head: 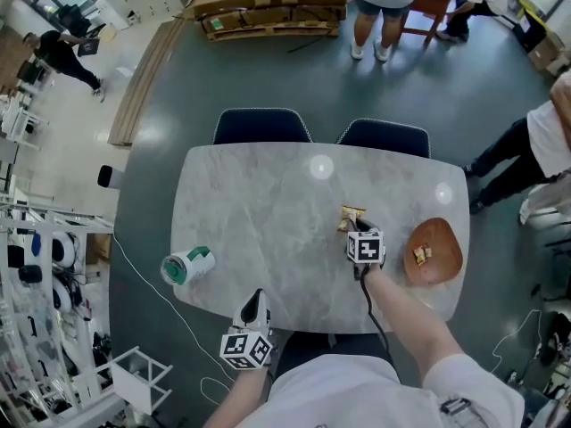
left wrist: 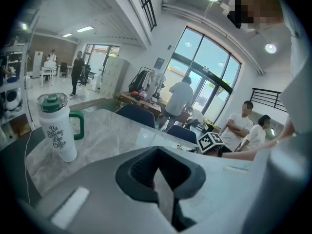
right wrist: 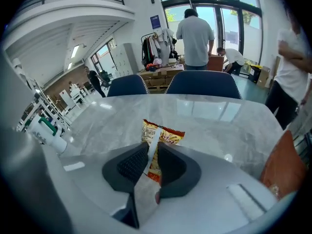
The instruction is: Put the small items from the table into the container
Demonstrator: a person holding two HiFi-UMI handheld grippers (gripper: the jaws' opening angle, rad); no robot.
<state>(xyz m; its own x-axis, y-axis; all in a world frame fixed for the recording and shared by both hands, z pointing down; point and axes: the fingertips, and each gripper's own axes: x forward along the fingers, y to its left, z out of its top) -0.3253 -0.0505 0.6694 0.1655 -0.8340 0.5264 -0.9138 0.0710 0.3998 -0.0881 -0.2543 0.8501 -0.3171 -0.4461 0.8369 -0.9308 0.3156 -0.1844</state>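
A yellow-orange snack packet (head: 351, 213) lies on the grey marble table (head: 259, 212), right of centre. My right gripper (head: 359, 228) points down at it, and in the right gripper view the gripper (right wrist: 152, 162) is shut on the packet (right wrist: 165, 135), whose near end sits pinched between the dark pads. The wooden bowl (head: 439, 235) stands just right of that hand with a small wrapped item (head: 419, 254) inside; its brown rim (right wrist: 280, 165) shows at the right edge. My left gripper (head: 255, 303) hovers over the table's near edge, shut and holding nothing (left wrist: 158, 177).
A white tumbler with a green lid and handle (head: 186, 267) (left wrist: 56, 128) stands at the table's near left. Two dark blue chairs (head: 261, 126) (head: 384, 136) are tucked in at the far side. People stand beyond the table and at its right.
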